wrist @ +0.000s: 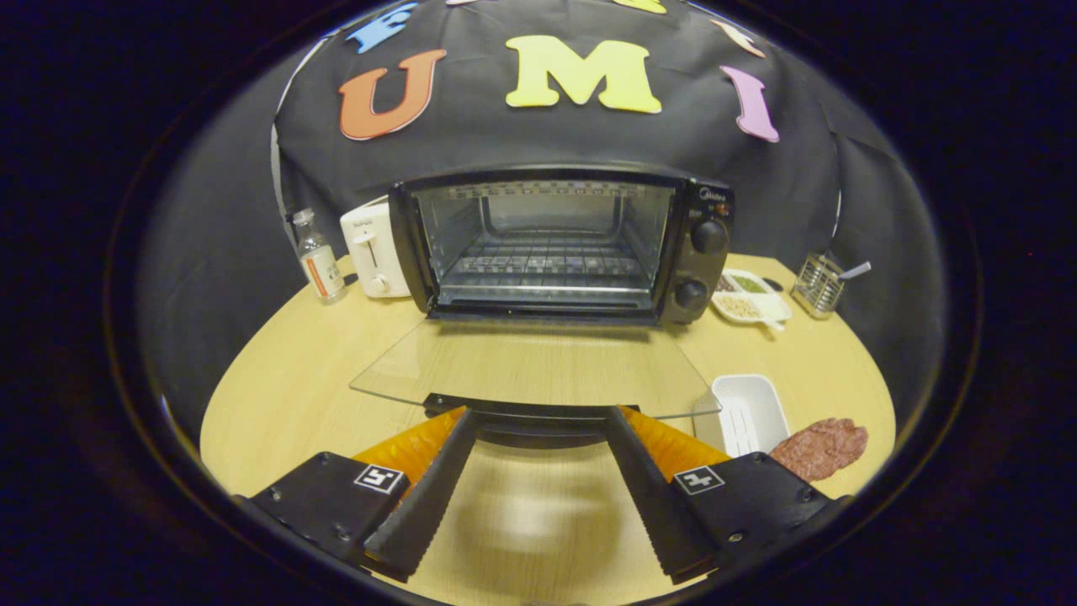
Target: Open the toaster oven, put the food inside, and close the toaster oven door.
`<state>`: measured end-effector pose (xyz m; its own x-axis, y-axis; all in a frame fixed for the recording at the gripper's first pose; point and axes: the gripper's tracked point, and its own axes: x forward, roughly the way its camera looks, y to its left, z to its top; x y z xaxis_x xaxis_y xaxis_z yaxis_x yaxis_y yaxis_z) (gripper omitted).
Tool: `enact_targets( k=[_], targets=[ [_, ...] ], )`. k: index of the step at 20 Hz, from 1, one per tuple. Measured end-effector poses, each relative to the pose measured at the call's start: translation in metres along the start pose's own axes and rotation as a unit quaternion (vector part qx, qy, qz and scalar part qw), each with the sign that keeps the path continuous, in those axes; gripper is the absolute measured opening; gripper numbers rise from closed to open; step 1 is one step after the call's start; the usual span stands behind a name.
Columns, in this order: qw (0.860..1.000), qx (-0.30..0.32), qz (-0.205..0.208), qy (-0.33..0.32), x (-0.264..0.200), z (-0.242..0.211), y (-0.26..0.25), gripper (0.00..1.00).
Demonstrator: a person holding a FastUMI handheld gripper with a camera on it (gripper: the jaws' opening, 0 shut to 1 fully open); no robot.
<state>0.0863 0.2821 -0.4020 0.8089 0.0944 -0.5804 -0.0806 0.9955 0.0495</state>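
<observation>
A black toaster oven (698, 252) stands at the back of the round wooden table (286, 396). Its glass door (530, 366) lies folded down flat toward me, and the wire rack (543, 265) inside is bare. The door's dark handle (538, 412) sits just ahead of my fingertips. My gripper (538, 417) is open, its fingers spread wide to either side of the handle, with nothing pressed between them. A reddish-brown slab of meat (823, 446) lies on the table to the right of the right finger.
A white rectangular tray (749, 412) sits beside the meat. Left of the oven stand a white toaster (374, 248) and a small bottle (318, 257). To the right are a divided dish of grains (749, 296) and a wire holder (818, 284).
</observation>
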Motion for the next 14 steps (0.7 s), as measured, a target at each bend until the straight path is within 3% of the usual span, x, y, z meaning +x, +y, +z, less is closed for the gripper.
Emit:
enact_targets(
  k=[7, 14],
  targets=[
    [1.000, -0.005, 0.002, 0.027, 0.011, -0.016, -0.004, 0.99],
    [0.999, -0.030, 0.019, -0.018, -0.018, 0.031, -0.043, 1.00]
  ],
)
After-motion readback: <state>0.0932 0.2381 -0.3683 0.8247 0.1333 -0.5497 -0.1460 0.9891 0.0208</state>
